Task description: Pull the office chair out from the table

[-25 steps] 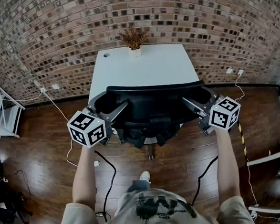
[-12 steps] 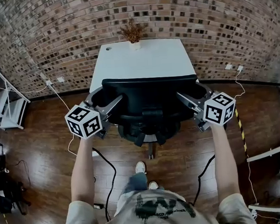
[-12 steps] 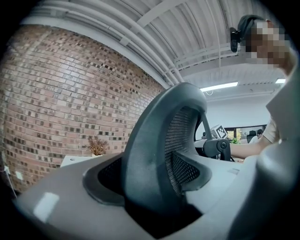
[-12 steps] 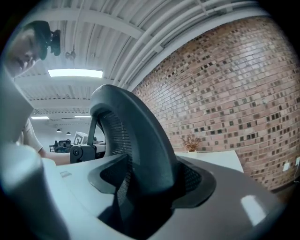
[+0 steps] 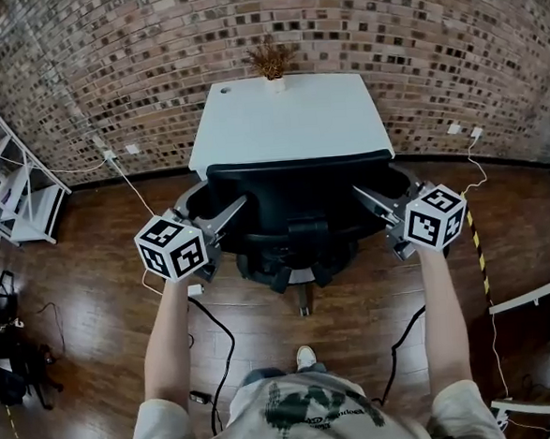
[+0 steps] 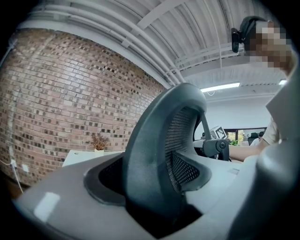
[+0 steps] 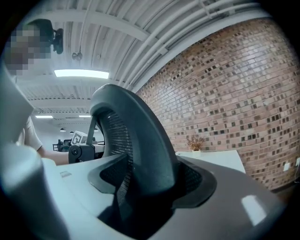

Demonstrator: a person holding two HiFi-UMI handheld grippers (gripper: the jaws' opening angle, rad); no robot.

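Right now the office chair (image 5: 297,203) stands on the wooden floor (image 5: 82,274) at the near edge of the table (image 5: 287,128), its back turned toward the person. From the head view the top of the backrest (image 5: 298,170) lines up with that near edge, and the backrest hides the seat, so I cannot tell whether it reaches under the tabletop. The chair's base pokes out below the backrest on the person's side.

The left gripper (image 5: 237,208) is clamped on the left side rim of the backrest. Its own view shows the thick grey rim and black mesh filling the gap between the two jaws, which stand wide around it. The right gripper (image 5: 360,195) grips the right side rim in the same way, jaws spread wide with the rim pressed between them. Both grippers point roughly level toward the chair, one on each side, with the person's arms stretched out behind them.

A small dried plant (image 5: 272,62) sits at the middle of the table's far edge, against the brick wall (image 5: 431,34). Black cables (image 5: 219,332) trail over the floor beneath the left arm, a white shelf (image 5: 11,199) stands at the left, and one shoe (image 5: 305,356) shows near the chair's base.
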